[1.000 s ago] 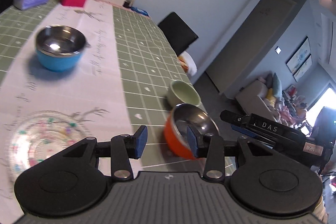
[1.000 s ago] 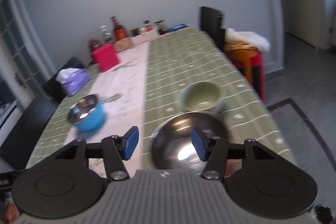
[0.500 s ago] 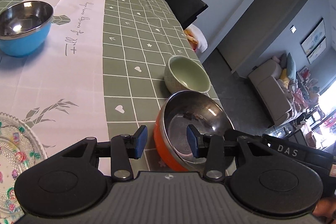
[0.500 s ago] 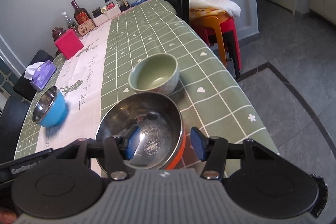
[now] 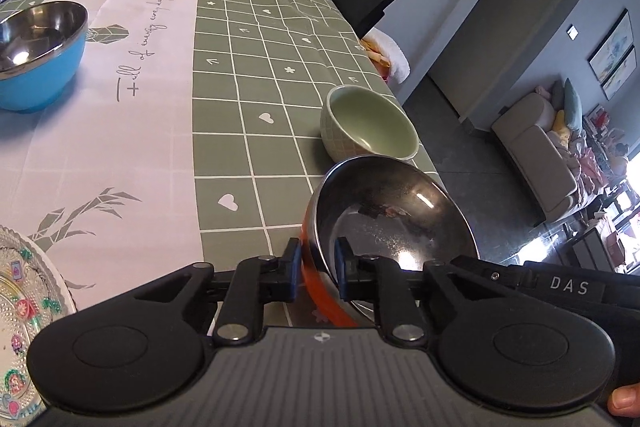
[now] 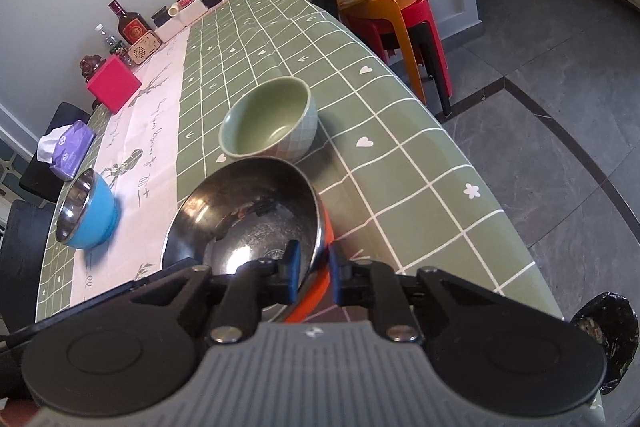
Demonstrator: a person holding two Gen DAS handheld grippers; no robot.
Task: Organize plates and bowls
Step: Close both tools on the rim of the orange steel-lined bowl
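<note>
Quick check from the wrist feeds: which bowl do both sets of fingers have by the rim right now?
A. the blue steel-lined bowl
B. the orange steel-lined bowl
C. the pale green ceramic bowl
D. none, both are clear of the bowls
B: the left gripper and right gripper each pinch the wall of the orange bowl, one finger inside and one outside, while the green bowl and blue bowl sit untouched.

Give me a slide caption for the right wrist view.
Right claw clamped on the orange bowl's rim, green bowl just behind, blue bowl off to the left.
</note>
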